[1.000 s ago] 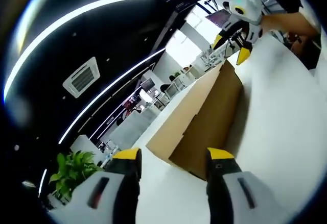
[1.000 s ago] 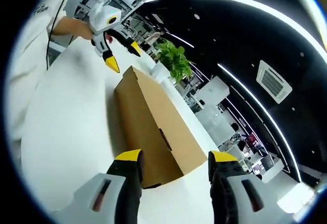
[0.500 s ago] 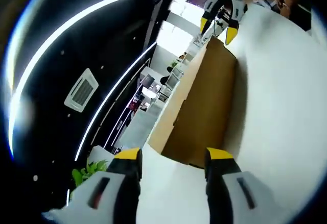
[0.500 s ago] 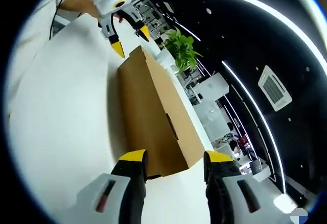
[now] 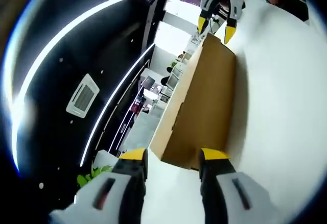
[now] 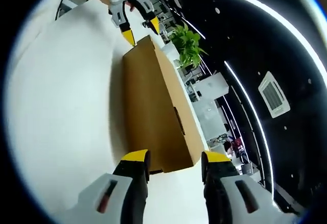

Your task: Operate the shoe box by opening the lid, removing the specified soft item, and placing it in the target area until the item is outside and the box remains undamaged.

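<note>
Your shoe box (image 5: 204, 106) sits closed on the white table (image 5: 276, 106), lid still on, long axis running straight away from you in both views. In the left gripper view your left gripper (image 5: 173, 157) has its jaws parted w/ nothing between them; the near end of the box sits just above the yellow tips, roughly centred over the gap. Can't tell if the tips touch the cardboard. At the far end of the box your right gripper (image 5: 217, 22) also stands parted, one tip either side of the top corner.

Right gripper view, same setup mirrored: shoe box (image 6: 153, 106) w/ its near end just past the right gripper (image 6: 173, 158), jaws apart and empty, left gripper (image 6: 138, 27) straddling the far end. A plant (image 6: 189, 48) stands beyond the box.
</note>
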Demonstrator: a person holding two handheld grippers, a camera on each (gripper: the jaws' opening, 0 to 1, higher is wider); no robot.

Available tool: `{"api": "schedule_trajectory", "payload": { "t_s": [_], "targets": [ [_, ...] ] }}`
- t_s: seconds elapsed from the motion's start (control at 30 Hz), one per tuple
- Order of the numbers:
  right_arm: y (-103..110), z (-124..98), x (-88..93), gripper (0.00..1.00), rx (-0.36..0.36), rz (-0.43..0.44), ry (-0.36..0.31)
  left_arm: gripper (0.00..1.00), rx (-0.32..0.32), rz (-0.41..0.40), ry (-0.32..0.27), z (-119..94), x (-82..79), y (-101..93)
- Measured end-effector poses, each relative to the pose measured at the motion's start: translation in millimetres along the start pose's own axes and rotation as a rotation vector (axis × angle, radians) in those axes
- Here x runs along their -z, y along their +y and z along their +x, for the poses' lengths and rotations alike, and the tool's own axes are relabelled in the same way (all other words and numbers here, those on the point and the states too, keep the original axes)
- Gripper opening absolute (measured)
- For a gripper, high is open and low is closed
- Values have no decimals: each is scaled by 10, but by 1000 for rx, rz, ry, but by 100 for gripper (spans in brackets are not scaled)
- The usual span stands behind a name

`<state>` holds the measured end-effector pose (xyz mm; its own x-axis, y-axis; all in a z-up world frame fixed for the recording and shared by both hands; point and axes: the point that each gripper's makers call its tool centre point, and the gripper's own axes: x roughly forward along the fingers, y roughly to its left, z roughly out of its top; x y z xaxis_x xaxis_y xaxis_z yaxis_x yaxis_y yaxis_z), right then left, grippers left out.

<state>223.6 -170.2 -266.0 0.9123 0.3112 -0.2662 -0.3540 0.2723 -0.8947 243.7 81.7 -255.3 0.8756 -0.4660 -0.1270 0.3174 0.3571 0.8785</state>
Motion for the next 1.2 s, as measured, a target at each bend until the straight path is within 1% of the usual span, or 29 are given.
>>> {"api": "schedule_trajectory", "payload": {
  "t_s": [0.27,0.4,0.5,0.6,0.7,0.73,0.8,0.9,1.0,1.2],
  "targets": [
    [-4,-17,1,40,5,-19,8,44,5,5,5,12,-13,-28],
    [-17,-22,27,40,12,-38,20,46,26,23,11,46,-3,-91],
    [-15,-18,27,40,14,-55,24,46,31,30,12,60,-8,-109],
    [38,8,59,40,3,-93,39,46,38,38,26,87,0,-141],
    [64,31,87,40,-9,-113,52,40,38,50,39,106,30,-158],
    [55,45,90,39,-4,-119,55,40,34,52,42,111,36,-156],
    [49,73,116,39,3,-135,63,40,31,51,41,112,24,-151],
    [44,79,98,38,24,-151,73,41,34,41,39,115,16,-162],
    [31,77,93,37,30,-165,79,41,27,69,43,125,30,-170],
    [32,74,75,36,27,-174,79,42,20,91,45,136,39,-164]
  ]
}}
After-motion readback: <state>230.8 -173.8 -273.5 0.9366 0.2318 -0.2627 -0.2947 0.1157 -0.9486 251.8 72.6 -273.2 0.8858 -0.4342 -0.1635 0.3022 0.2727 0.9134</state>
